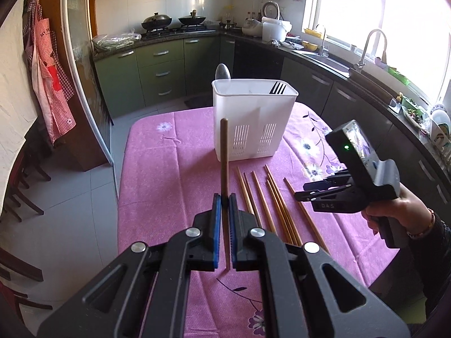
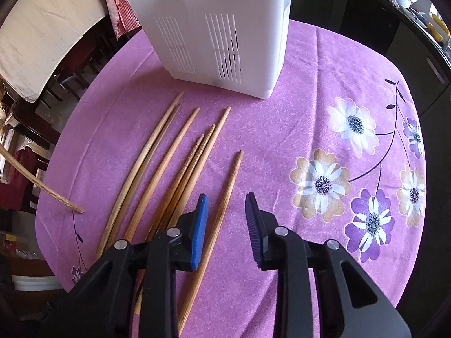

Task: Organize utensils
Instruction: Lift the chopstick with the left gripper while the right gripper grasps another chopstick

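My left gripper [image 1: 224, 200] is shut on a brown wooden chopstick [image 1: 224, 155] and holds it upright above the table, in front of the white utensil holder [image 1: 251, 118]. The holder has a spoon [image 1: 222, 71] and a fork [image 1: 277, 87] in it. Several wooden chopsticks [image 1: 270, 197] lie on the pink cloth to the right. My right gripper [image 2: 227, 205] is open, low over them, with the rightmost chopstick [image 2: 222, 211] between its fingers; it also shows in the left wrist view [image 1: 303, 194]. The held chopstick's end [image 2: 42, 186] shows at the left of the right wrist view. The holder [image 2: 214, 31] stands just beyond.
The table carries a pink flowered cloth [image 1: 169, 169] with rounded edges. Green kitchen cabinets [image 1: 157, 70] and a dark counter with a sink [image 1: 332, 62] run behind and to the right. Dark chairs [image 1: 19, 191] stand at the left.
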